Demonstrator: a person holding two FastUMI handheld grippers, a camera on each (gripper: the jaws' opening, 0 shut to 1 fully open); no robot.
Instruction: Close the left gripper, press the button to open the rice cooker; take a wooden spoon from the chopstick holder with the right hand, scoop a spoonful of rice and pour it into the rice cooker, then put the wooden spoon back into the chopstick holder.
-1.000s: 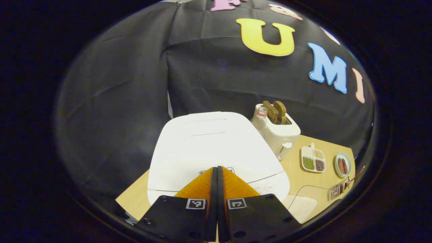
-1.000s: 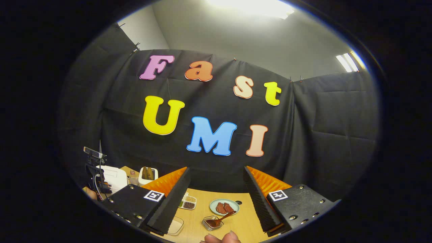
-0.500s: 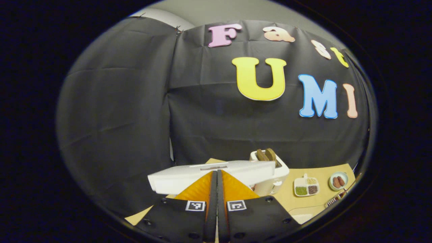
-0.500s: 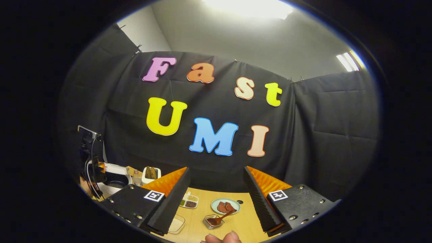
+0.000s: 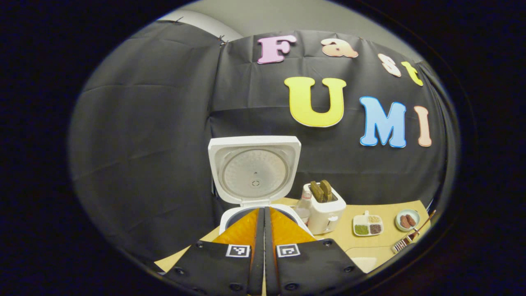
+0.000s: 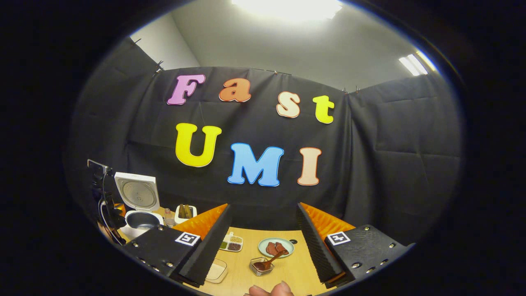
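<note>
The white rice cooker (image 5: 230, 216) stands open with its lid (image 5: 254, 170) upright and the dark pot (image 6: 141, 221) showing. My left gripper (image 5: 264, 210) is shut with nothing in it, just in front of and above the cooker's front edge; it shows far left as the left gripper (image 6: 107, 201). My right gripper (image 6: 263, 209) hangs open and empty above the table. Below it the wooden spoon (image 6: 274, 258) leans in the small chopstick holder (image 6: 259, 266). A clear container of rice (image 6: 215, 271) lies to the holder's left.
A white toaster (image 5: 324, 205) with two slices and a small bottle (image 5: 304, 205) stand right of the cooker. A divided dish of grains (image 5: 367, 225) and a plate of sausages (image 5: 407, 220) sit farther right on the wooden table (image 6: 296, 269). A fingertip (image 6: 283, 287) shows at the bottom.
The cooker's lid has sprung from shut to fully upright. My left gripper, still shut, has drawn back and up from the button. The right gripper has barely moved.
</note>
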